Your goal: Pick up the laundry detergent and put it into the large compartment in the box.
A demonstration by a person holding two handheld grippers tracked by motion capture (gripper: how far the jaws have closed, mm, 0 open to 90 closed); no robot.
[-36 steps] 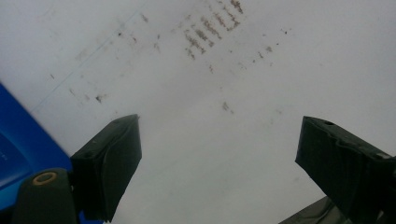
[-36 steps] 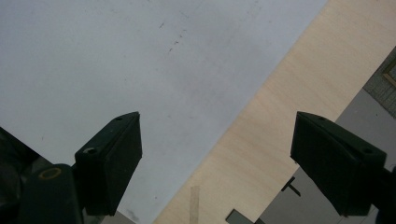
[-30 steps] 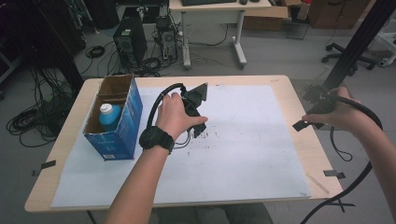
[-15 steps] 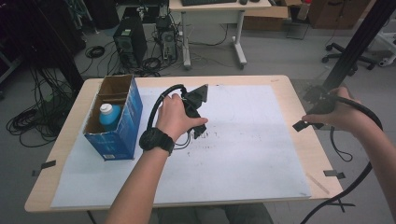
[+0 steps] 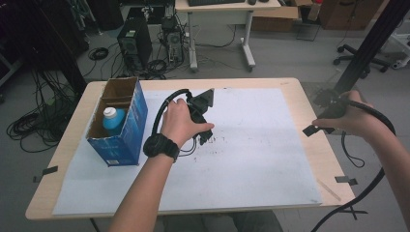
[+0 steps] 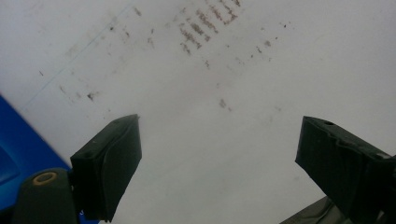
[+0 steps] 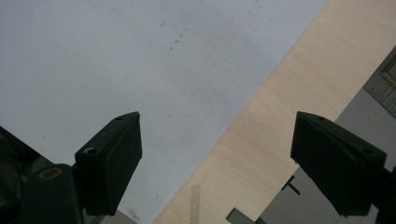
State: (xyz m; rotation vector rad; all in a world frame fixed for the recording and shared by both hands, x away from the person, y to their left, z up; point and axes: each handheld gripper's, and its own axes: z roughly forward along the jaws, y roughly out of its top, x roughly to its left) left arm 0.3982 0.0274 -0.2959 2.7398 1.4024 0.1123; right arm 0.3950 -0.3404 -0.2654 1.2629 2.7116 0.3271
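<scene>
Left hand-held gripper (image 5: 202,126): in the high view it sits over the white sheet (image 5: 251,159), near the middle of the tabletop (image 5: 309,104), just right of the blue box (image 5: 126,137). Its jaws point down at the paper. The left gripper view shows the jaws spread wide with nothing between them, over a patch of dark smudges (image 6: 205,28) on the sheet; a corner of the blue box appears at the lower left of that view.

Right hand-held gripper (image 5: 319,126): held at the right edge of the tabletop, well apart from the left one. The right gripper view shows its jaws likewise spread and empty, over the boundary where the white sheet meets bare wood, with tape marks (image 7: 196,203) near the table's edge.

Blue box: an open-topped carton standing upright at the left of the sheet. The high view shows it divided into two compartments; the nearer one holds a blue bottle (image 5: 112,120) with a white cap, standing upright. What the farther compartment contains cannot be told.
</scene>
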